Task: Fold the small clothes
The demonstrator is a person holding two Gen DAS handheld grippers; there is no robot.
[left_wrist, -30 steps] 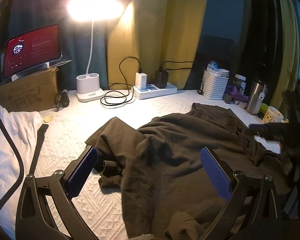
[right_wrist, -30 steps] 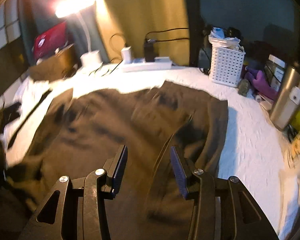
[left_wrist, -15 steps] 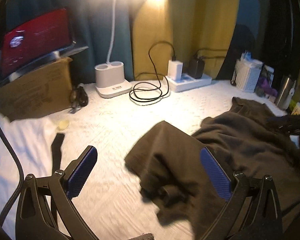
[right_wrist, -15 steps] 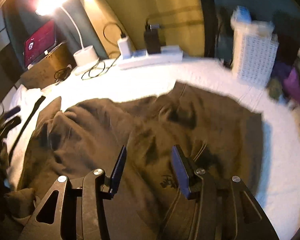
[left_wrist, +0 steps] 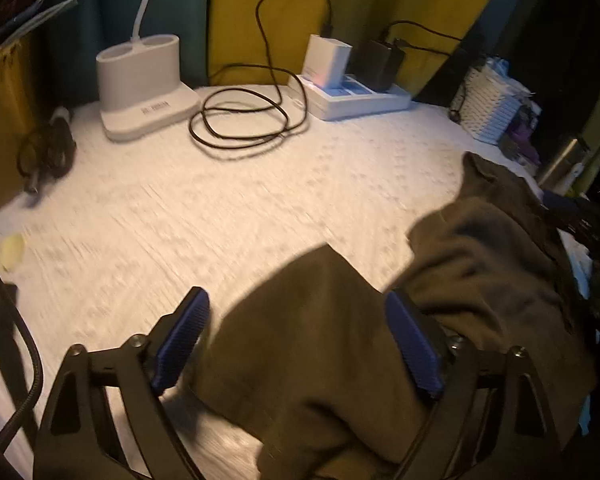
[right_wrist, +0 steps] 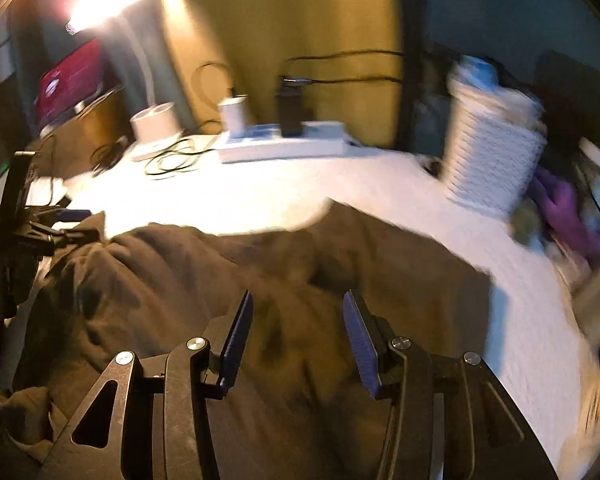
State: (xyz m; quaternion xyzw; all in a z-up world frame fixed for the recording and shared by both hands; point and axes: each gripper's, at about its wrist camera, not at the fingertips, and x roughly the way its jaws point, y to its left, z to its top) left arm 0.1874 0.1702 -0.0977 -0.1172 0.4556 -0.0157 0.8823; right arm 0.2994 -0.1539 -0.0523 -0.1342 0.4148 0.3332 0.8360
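A: What's different with the left gripper (left_wrist: 296,336)?
B: It has swung toward the lamp base (left_wrist: 144,88) and dipped; its jaws are closing, a corner of the brown garment (left_wrist: 320,320) between them, pads not pressing.
A: And the garment?
B: More bunched now, its edge drawn away from the lamp base.

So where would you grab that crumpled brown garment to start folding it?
Take the brown garment by its loose flap nearest the lamp base, coming from above. That flap lies flat on the white cover with a free edge. The left tongs already straddle it, closing, pads not yet pressing.
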